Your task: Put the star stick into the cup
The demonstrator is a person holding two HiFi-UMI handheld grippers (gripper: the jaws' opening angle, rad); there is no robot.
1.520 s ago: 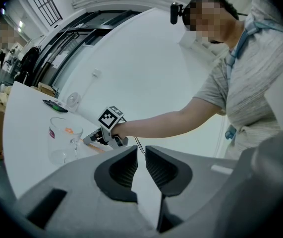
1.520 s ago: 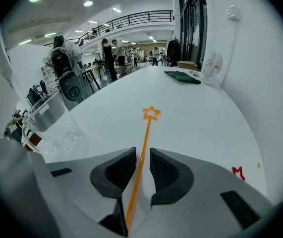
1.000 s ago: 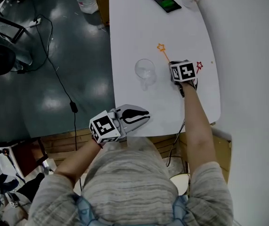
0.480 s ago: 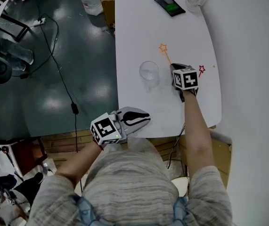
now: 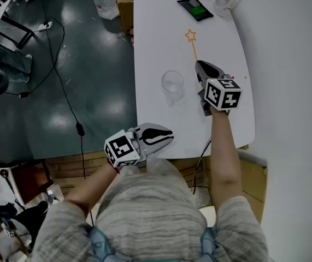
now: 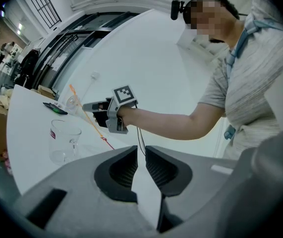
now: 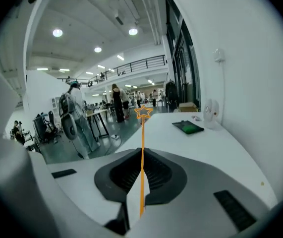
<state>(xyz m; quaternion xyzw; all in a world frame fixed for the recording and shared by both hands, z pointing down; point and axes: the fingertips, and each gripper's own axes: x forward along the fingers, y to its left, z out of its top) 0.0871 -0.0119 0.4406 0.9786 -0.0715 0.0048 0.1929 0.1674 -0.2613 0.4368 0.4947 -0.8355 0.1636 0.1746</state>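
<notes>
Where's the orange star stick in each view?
Head view: orange star stick upper centre, clamped in the right gripper.
Left gripper view: stick a thin slanted line up-right of the cup.
Right gripper view: stick dead centre, rising from between the jaws.
Shared landmark: green-screen device at the table's far end.

— The right gripper (image 5: 200, 65) came up off the white table (image 5: 150, 48) and rolled over. Its marker cube (image 5: 223, 93) swung out toward the near right, and the grey jaws came out from under it in the head view.

— And the thin orange star-tipped stick (image 5: 193, 48) went with it, pinched in those jaws. The star (image 5: 190, 35) had sat just past the far rim of the clear glass cup (image 5: 172, 83). It finished well beyond that, closer to the dark phone with the green screen (image 5: 195, 8).

— More of the shaft showed ahead of the jaws, too.

— Yes, it ran out longer and straighter, pointing away from the person.
</notes>
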